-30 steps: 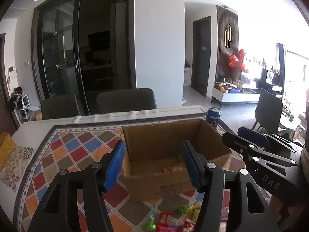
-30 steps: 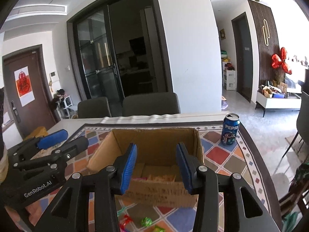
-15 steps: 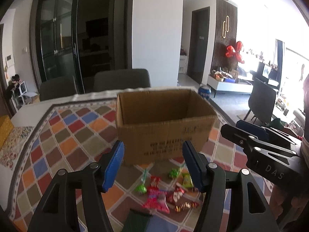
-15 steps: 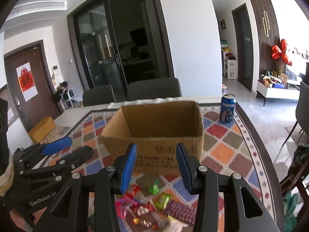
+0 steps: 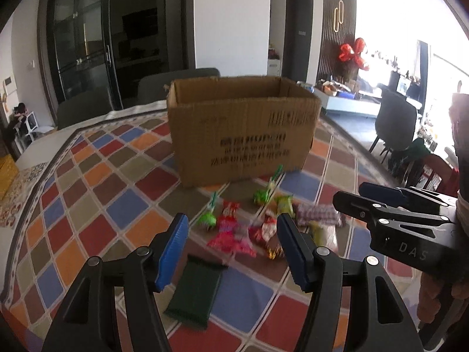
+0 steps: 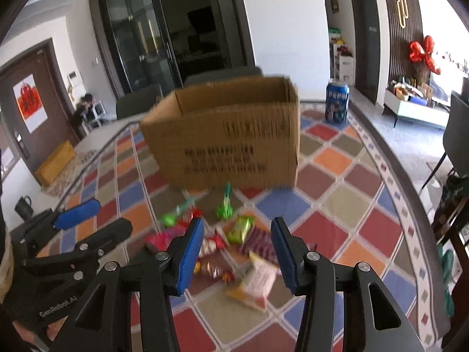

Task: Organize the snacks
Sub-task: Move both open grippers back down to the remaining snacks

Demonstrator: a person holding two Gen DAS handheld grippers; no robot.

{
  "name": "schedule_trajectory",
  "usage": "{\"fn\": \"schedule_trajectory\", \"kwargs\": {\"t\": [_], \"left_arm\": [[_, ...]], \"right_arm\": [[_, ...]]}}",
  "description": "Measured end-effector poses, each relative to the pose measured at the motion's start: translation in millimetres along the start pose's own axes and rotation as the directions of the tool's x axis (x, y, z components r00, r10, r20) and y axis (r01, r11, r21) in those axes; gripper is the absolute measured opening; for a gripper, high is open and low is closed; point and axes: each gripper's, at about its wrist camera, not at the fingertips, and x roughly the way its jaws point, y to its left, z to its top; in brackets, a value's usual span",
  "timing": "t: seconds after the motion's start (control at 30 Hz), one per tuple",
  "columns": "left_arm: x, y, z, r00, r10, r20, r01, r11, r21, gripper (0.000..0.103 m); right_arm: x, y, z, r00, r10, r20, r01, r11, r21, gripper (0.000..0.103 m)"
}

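Note:
An open cardboard box [image 5: 243,129] [image 6: 225,138] stands on the chequered tablecloth. In front of it lies a heap of several small wrapped snacks [image 5: 249,223] [image 6: 222,240]: green candies, pink and red wrappers, a purple packet, a yellow-white packet [image 6: 258,281] and a dark green bar [image 5: 196,290]. My left gripper [image 5: 231,246] hangs open above the heap with nothing between its blue pads. My right gripper [image 6: 237,252] hovers over the same heap, its jaws opening and empty. Each gripper shows at the side of the other's view.
A blue soda can [image 6: 337,99] stands behind the box to the right. Grey chairs [image 5: 176,82] line the far side of the table. A yellow box [image 6: 55,161] lies at the far left, with a dark mug [image 6: 25,205] nearer.
Both grippers have dropped and tilted down from over the box towards the snack heap in front of it. The box's inside is out of sight now. The right jaws have spread a little.

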Motion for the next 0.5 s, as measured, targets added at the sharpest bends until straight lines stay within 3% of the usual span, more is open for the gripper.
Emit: {"fn": "schedule_trajectory", "kwargs": {"t": [0.13,0.5], "left_arm": [[1.5,4.6,-18.4,1.0,0.026,-0.017,-0.026,1.0,-0.004,0.062],[37.6,24.8,-48.5,0.983,0.06,-0.173,-0.071,0.996,-0.058,0.066]], "right_arm": [[6.7,-2.2,-19.4,0.999,-0.002,-0.049,0.004,0.999,0.035,0.049],[41.6,-11.7,-48.4,0.981,-0.049,-0.185,0.071,0.991,0.112,0.049]]}}
